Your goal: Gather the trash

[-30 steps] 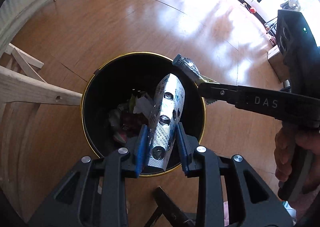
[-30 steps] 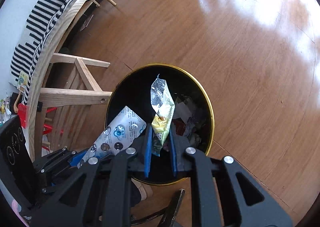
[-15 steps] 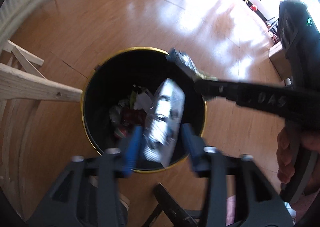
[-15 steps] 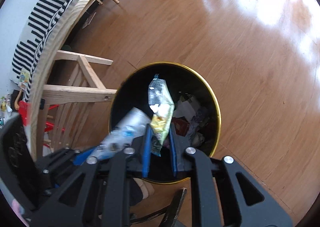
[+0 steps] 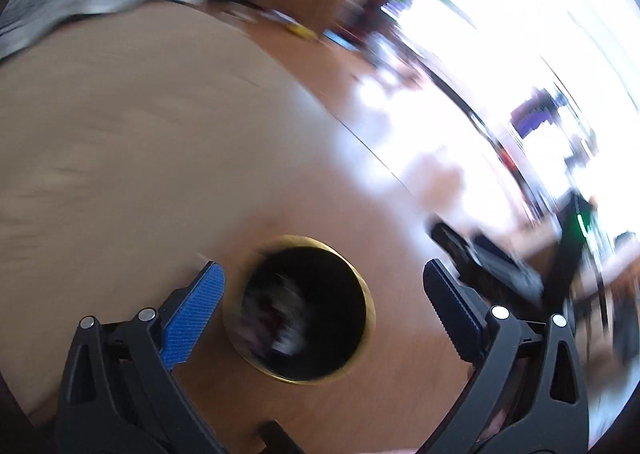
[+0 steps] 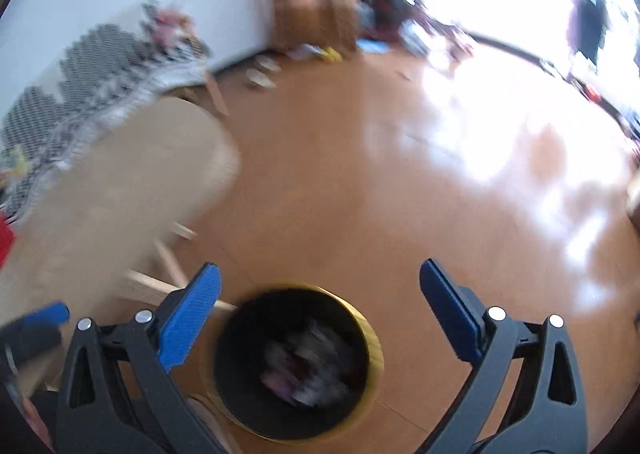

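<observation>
A black bin with a gold rim (image 5: pixel 362 286) stands on the wooden floor, blurred trash (image 5: pixel 276 318) lying inside it. My left gripper (image 5: pixel 322 274) hangs above it, jaws still opening wide, nothing between them. In the right wrist view the same bin (image 6: pixel 372 338) sits below my right gripper (image 6: pixel 318 276), whose jaws are also opening wide and hold nothing. Blurred trash (image 6: pixel 308 366) shows at the bin's bottom. The right gripper's fingers (image 5: pixel 460 250) appear at the right of the left wrist view. A blue pad of the left gripper (image 6: pixel 44 316) shows at the left edge.
A light wooden table (image 6: pixel 104 189) with wooden legs (image 6: pixel 168 262) stands left of the bin; its top (image 5: pixel 140 133) fills the left wrist view. A black-and-white patterned cloth (image 6: pixel 92 81) lies behind it. Small items litter the floor by the far wall (image 6: pixel 320 51). Bright glare covers the floor at right.
Both grippers let go: the blister-pack wrapper and the yellow-green wrapper are gone from the jaws. Both rose away from the bin, which now looks smaller, and both jaws opened wide.
</observation>
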`<state>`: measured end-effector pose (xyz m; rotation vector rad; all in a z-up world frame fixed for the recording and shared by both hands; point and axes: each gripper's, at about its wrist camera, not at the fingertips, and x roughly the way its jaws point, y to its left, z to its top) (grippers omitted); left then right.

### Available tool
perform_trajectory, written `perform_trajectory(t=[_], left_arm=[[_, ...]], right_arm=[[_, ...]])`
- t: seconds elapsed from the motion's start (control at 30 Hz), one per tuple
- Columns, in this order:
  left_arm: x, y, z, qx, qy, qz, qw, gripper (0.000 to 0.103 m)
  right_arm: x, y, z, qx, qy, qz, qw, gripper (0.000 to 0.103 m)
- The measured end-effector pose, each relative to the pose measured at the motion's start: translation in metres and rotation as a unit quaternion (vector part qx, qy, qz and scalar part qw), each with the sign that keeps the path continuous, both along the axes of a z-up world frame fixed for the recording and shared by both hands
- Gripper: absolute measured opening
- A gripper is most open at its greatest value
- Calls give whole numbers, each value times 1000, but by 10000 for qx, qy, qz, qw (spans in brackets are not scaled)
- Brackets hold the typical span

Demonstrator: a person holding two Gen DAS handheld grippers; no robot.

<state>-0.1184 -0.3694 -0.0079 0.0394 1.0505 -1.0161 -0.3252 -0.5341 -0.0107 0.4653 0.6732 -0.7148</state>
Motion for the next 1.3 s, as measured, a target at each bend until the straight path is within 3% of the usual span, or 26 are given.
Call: perform_trajectory(t=[0.03, 0.1, 0.2, 0.3, 0.37, 0.5, 0.6, 0.63, 0.7, 0.77, 0.9, 1.07, 1.3], left_arm=[[21, 25, 14, -4, -105, 519, 9986, 97], [50, 64, 31, -70, -223, 1094, 9937, 97], [92, 143, 51, -90, -509, 2022, 9780, 97], [119, 204, 57, -201, -725, 2492, 9655, 97], [136, 231, 59, -58, -871, 2731, 9580, 97], [166, 283, 53, 335, -1182, 3243, 9379, 97], [179, 307, 36, 572, -1451, 3568, 9211, 97], [181, 314, 31, 606, -1467, 3609, 9190, 97], [190, 325, 16, 655, -1201, 3528, 9256, 97], [197, 333, 11, 710, -989, 3452, 9306, 97], [207, 340, 7, 1103, -1104, 3543, 9220, 97], [210, 340, 4, 1402, -1159, 3620, 9142, 97], [209, 328, 2, 1446, -1274, 3344, 9225, 97]], right_arm=[[24, 17, 13, -58, -201, 346, 9992, 96], [68, 50, 34, -20, -641, 983, 9931, 96], [126, 96, 57, 10, -1156, 1693, 9788, 96], [192, 162, 73, -86, -1627, 2359, 9580, 96], [221, 198, 78, -275, -1843, 2564, 9484, 96], [278, 261, 73, -503, -1976, 3057, 9300, 96], [313, 283, 63, -625, -1813, 3184, 9284, 96], [319, 287, 59, -671, -1745, 3173, 9297, 96], [325, 292, 46, -656, -1717, 3094, 9330, 96], [334, 290, 31, -318, -1539, 2989, 9413, 96], [357, 281, 13, 227, -975, 3001, 9486, 96], [353, 279, -2, 793, -877, 3053, 9449, 96], [340, 281, 2, 805, -895, 3139, 9418, 96]])
